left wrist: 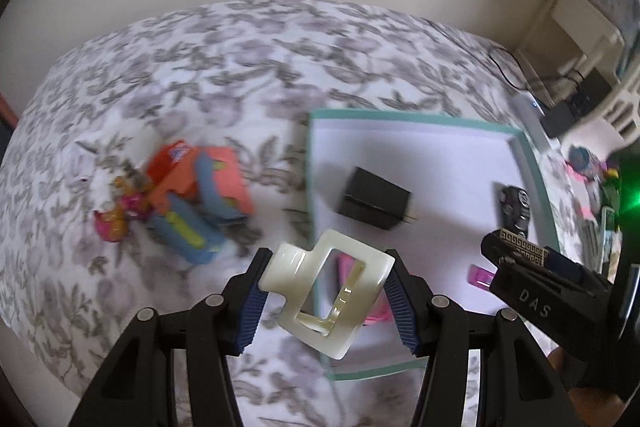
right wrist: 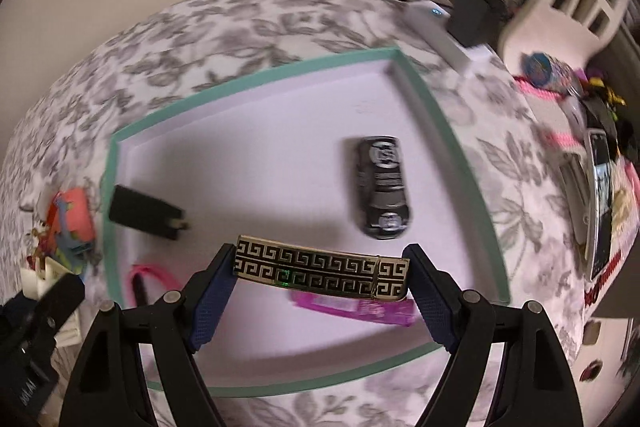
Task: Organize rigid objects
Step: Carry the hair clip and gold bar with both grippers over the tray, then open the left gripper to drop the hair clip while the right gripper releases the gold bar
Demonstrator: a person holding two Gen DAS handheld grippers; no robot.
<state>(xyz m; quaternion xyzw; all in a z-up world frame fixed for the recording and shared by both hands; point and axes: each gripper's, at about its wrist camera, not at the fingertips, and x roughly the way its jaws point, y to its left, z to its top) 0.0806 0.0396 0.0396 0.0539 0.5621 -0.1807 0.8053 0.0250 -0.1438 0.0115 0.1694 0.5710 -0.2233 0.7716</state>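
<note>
A cream hair claw clip (left wrist: 334,293) is gripped between the blue pads of the left gripper (left wrist: 328,301), tilted and held over the near left edge of a shallow white tray (left wrist: 420,143) with a teal rim, which is set on a grey floral bedspread (left wrist: 200,67). A gold-and-black bar (right wrist: 322,264) with a Greek-key pattern is clamped lengthwise in the right gripper (right wrist: 320,291), above the tray's near side. Beneath that bar, a purple item (right wrist: 360,309) is seen lying on the tray floor, and a pink item (right wrist: 146,279) is partly seen at the tray's near left corner. Farther in, a black plug adapter (right wrist: 144,213) is placed toward the left and a black toy car (right wrist: 382,187) toward the right. A heap of colourful toys (left wrist: 188,195) is left on the bedspread outside the tray's left side. A white power strip (right wrist: 448,35) with a black adapter is seen beyond the far right corner.
</note>
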